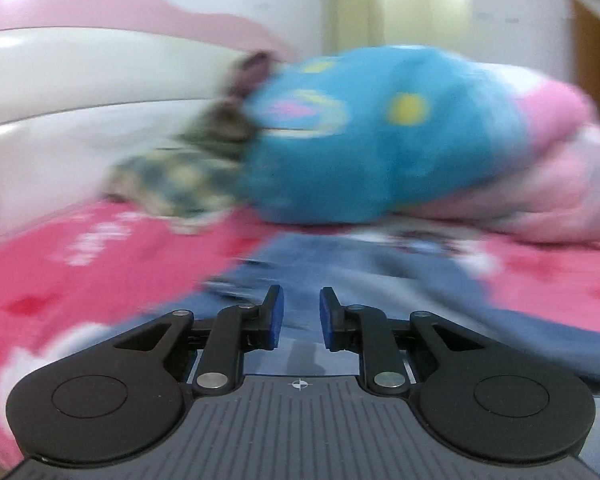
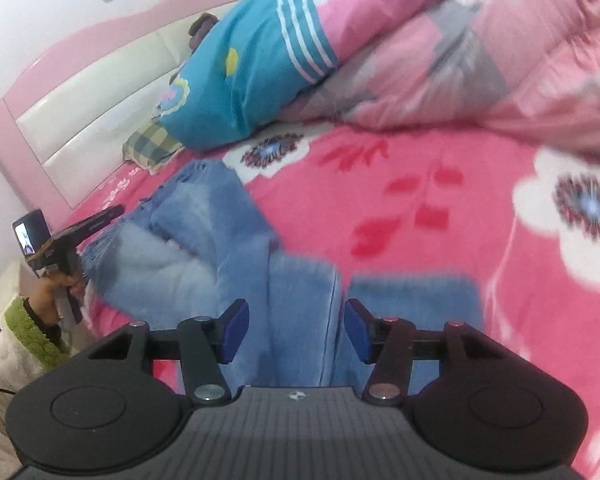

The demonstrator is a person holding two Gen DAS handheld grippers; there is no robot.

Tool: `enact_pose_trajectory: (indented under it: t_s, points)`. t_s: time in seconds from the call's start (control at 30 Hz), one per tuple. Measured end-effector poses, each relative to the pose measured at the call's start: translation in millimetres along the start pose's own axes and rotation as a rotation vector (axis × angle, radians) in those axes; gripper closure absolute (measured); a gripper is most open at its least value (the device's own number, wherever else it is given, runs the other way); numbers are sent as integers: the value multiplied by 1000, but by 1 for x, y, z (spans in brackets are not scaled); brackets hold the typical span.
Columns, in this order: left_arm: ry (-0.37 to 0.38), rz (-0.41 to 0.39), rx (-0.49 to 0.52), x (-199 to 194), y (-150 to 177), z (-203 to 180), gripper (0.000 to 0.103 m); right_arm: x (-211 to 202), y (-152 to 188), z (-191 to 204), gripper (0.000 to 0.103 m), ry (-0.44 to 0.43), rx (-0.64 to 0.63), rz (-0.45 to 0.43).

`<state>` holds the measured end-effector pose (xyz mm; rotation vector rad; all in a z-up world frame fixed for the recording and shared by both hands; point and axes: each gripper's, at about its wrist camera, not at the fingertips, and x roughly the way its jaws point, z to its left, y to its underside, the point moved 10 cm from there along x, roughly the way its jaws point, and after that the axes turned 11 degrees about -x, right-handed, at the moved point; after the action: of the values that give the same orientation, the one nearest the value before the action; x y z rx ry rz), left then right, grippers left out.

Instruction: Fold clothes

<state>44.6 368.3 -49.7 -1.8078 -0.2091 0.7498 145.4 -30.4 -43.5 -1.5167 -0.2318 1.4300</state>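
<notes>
Jeans (image 2: 236, 248) — pale blue denim, the garment being folded — lie on the pink flowered bedspread (image 2: 420, 208), legs doubled into a rough stack so the cloth stays flat and square on the bed for the next fold. Nearest the jeans in the right wrist view, the right hand-held gripper (image 2: 296, 330) hangs just over their near edge with its blue pads spread; a band of denim shows in the gap, but the pads do not press it, so this looks like a release or a fresh approach, not a grip. At the jeans' left edge, the left hand-held gripper (image 2: 112, 213) points in over the frayed cuffs, held by a hand (image 2: 56, 286) in a green fleecy sleeve (image 2: 28, 324). In its own view the left hand-held gripper (image 1: 301, 318) shows a narrow gap between the pads, nothing pinched, denim (image 1: 340, 280) blurred below — probably placed there to steady or take up that side.

Beyond the jeans, a checked cloth (image 2: 152, 146) sits bunched against the headboard (image 2: 100, 92), out of the folding area. Beside it and farther back, a blue pillow (image 2: 240, 76) and a pink quilt (image 2: 460, 48) are heaped away from the jeans, which leaves the open bedspread as working space.
</notes>
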Motion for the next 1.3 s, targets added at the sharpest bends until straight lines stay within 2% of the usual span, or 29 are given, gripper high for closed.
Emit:
enact_pose_trajectory:
  t_s: [0.07, 0.13, 0.23, 0.27, 0.3, 0.37, 0.5, 0.53, 0.6, 0.67, 0.77, 0.9, 1.0, 1.17, 1.3]
  points:
    - [94, 45, 36, -5, 14, -39, 83, -7, 15, 6, 48, -1, -4, -6]
    - [137, 78, 84, -4, 31, -67, 83, -10, 23, 15, 48, 28, -41, -28]
    - [146, 110, 148, 1, 56, -93, 83, -17, 33, 30, 50, 35, -102, -80]
    - [136, 118, 166, 3, 63, -97, 83, -15, 35, 35, 50, 37, -125, -83]
    - [126, 124, 182, 5, 70, -100, 83, -14, 37, 40, 56, 39, -148, -86]
    - [103, 127, 204, 8, 79, -100, 83, -7, 39, 48, 57, 51, -212, -88]
    - [89, 145, 177, 11, 85, -94, 83, 20, 52, 53, 77, 93, -309, -14]
    - [89, 148, 166, 12, 85, -93, 83, 28, 56, 51, 87, 101, -320, 14]
    - [88, 167, 159, 16, 87, -92, 82, 37, 63, 49, 91, 105, -307, 45]
    - [85, 178, 152, 19, 89, -91, 82, 35, 60, 44, 95, 103, -268, 21]
    - [78, 183, 158, 21, 90, -91, 82, 16, 36, 32, 101, 63, -141, -74]
    - [74, 186, 166, 23, 92, -91, 82, -7, -2, 8, 101, -18, 60, -190]
    - [74, 187, 164, 23, 92, -91, 82, -12, -27, -9, 101, -51, 136, -243]
    - [71, 187, 174, 24, 92, -92, 82, -16, -70, -17, 101, -42, 107, -326]
    - [73, 189, 176, 25, 93, -91, 82, -17, -105, -18, 101, -13, 33, -372]
